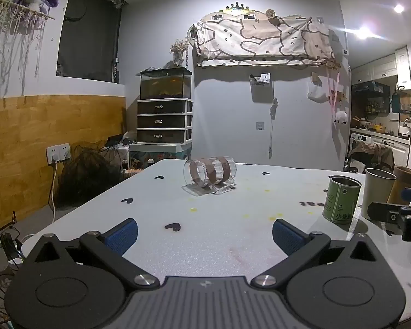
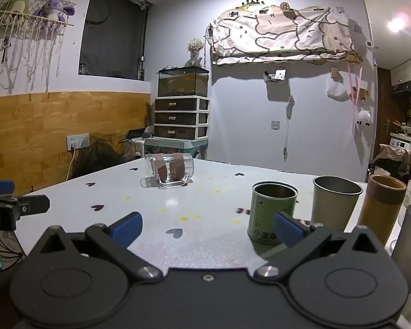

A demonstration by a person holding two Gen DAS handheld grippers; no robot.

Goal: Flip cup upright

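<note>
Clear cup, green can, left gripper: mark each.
clear cup (image 1: 209, 175), left wrist view, on its banded side wall.
green can (image 2: 271, 213), right wrist view, on its label.
left gripper (image 1: 204, 233), left wrist view, midway between fingertips.

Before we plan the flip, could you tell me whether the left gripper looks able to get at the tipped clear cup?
Probably yes: the left gripper is open, and bare table lies between it and the clear cup lying on its side.

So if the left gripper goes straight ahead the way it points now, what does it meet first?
Probably the clear glass mug lying on its side. The open left gripper points roughly at it, and only bare tabletop lies between. The green tin can stands off to the right, out of that line.
</note>
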